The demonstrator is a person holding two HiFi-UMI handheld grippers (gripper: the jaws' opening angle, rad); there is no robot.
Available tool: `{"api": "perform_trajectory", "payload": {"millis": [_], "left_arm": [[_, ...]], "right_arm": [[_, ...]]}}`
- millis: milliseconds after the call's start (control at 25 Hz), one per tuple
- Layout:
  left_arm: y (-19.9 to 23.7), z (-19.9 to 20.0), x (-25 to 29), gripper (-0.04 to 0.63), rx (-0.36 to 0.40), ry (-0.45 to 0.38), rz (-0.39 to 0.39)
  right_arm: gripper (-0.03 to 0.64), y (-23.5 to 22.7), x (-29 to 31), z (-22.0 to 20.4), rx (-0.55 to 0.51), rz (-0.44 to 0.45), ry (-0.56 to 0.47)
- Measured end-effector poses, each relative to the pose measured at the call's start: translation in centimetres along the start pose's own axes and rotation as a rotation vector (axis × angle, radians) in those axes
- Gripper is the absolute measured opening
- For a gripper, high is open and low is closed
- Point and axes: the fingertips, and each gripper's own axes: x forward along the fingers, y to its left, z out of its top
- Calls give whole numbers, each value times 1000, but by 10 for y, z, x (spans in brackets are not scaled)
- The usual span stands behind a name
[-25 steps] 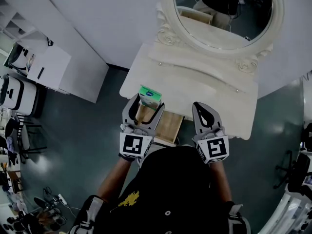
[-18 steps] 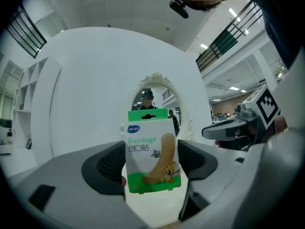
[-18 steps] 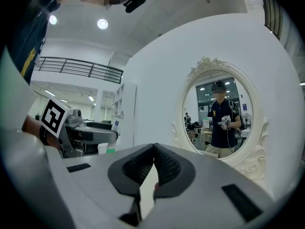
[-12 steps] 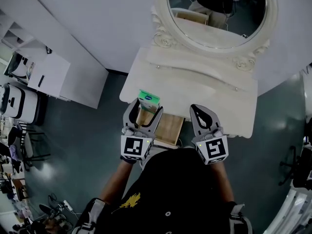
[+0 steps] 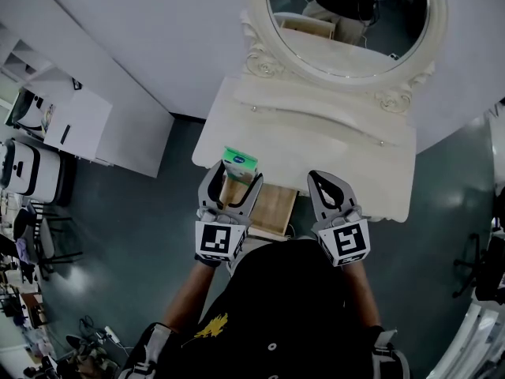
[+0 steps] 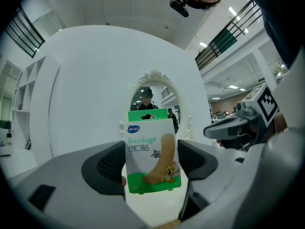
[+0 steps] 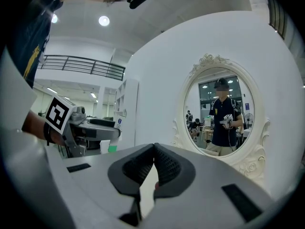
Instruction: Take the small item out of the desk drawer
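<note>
A small white-and-green bandage box [image 5: 239,163] [image 6: 151,156] stands upright between the pads of my left gripper [image 5: 235,174] [image 6: 150,165], which is shut on it. The box hangs in the air above the open wooden drawer [image 5: 272,208] at the front of the white dressing table [image 5: 347,152]. To the right, over the table's front edge, my right gripper [image 5: 327,181] [image 7: 153,168] is shut with nothing in it. In each gripper view the other gripper shows at the side, both pointing at the mirror.
An oval mirror [image 5: 347,14] in an ornate white frame stands at the back of the table and reflects a person. A white cabinet [image 5: 75,113] and other equipment stand on the floor to the left. The dark floor lies on both sides of the table.
</note>
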Motion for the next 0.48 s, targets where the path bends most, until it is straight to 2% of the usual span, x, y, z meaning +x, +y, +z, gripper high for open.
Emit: {"api": "perform_trajectory", "payload": {"millis": [200,480], "left_arm": [[1,-1,3,348,-6,1,8],[17,-19,1,348,2,47,21]], "right_arm": [[14,-3,2,-2,2,7,1],[14,-9,2,-29,90,-38,44]]}}
